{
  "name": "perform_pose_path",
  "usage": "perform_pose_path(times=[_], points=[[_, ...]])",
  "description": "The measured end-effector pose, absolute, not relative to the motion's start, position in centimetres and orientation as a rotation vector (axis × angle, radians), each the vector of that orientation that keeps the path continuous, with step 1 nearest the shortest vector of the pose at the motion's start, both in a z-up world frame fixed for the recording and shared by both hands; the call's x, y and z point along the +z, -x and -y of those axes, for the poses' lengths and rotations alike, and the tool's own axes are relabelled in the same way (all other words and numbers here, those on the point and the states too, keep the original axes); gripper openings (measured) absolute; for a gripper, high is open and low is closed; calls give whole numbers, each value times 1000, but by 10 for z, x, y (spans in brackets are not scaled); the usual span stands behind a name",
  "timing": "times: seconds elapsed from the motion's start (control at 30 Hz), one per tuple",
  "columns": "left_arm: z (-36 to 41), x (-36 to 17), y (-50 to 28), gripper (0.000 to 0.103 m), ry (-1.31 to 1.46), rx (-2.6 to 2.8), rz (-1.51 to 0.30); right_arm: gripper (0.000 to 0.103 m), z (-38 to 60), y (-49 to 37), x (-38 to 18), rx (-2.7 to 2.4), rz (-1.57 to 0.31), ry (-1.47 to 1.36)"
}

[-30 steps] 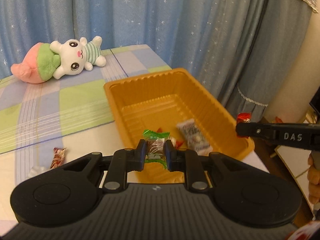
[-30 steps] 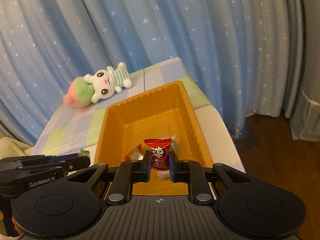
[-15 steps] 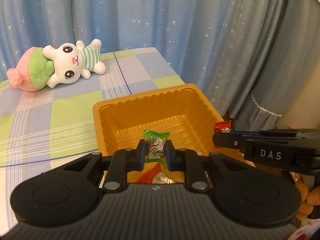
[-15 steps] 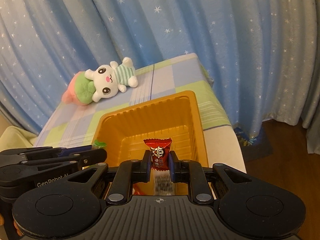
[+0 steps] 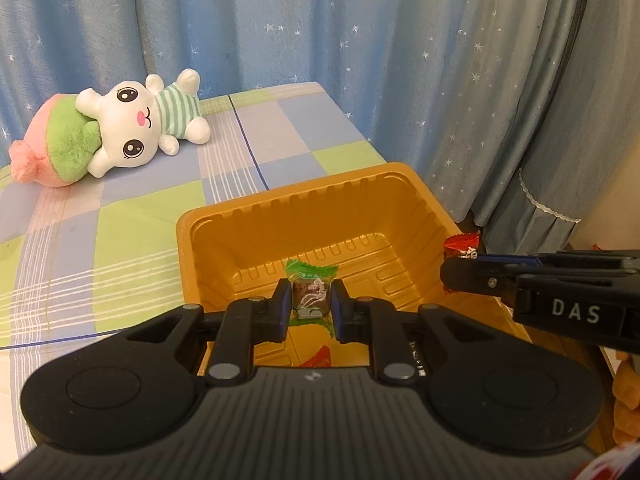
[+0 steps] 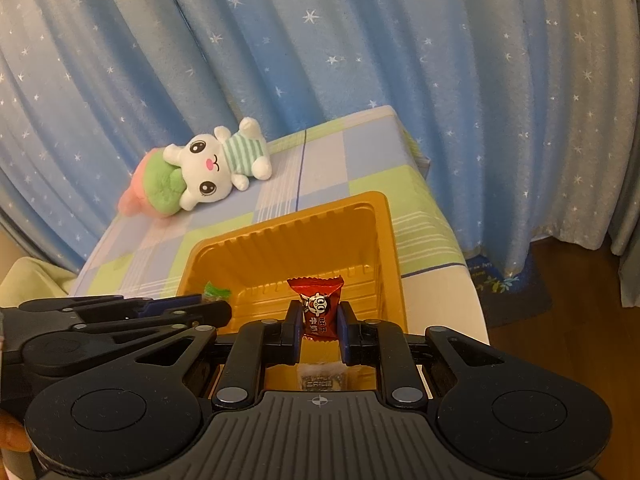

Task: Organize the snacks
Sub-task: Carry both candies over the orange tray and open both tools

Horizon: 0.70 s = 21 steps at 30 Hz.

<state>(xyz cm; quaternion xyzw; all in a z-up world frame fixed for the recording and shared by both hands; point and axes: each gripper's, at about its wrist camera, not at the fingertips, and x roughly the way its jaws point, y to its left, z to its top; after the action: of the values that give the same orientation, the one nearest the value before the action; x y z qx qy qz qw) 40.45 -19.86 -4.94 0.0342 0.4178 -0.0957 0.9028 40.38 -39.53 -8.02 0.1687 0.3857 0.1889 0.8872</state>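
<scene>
An orange plastic tray [image 5: 248,216] [image 6: 384,240] stands on the checked tablecloth. My left gripper [image 5: 310,300] is shut on a green-wrapped candy [image 5: 310,286] and holds it over the tray's near part. My right gripper [image 6: 319,320] is shut on a red-wrapped candy [image 6: 318,300], also over the tray. In the left wrist view the right gripper [image 5: 452,276] enters from the right with the red candy [image 5: 462,242]. In the right wrist view the left gripper [image 6: 224,314] enters from the left with the green candy [image 6: 216,290]. Other wrapped snacks [image 5: 318,356] [image 6: 320,376] lie in the tray below the fingers.
A white rabbit plush [image 5: 132,132] [image 6: 208,168] with a pink and green body lies at the back of the table. Blue star-patterned curtains [image 5: 280,20] hang behind. The table's right edge drops to a wooden floor [image 6: 560,340].
Both grippers have moved forward over the tray, each with its candy. The tray's far wall looks closer, and the snacks on its floor have slid under the fingers.
</scene>
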Motion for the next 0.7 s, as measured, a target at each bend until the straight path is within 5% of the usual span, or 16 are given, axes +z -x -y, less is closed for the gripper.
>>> perform_pose_path(times=[0.7], points=[[181, -44, -394, 31, -17, -162, -858, 18, 385, -408, -87, 422, -821, -341]])
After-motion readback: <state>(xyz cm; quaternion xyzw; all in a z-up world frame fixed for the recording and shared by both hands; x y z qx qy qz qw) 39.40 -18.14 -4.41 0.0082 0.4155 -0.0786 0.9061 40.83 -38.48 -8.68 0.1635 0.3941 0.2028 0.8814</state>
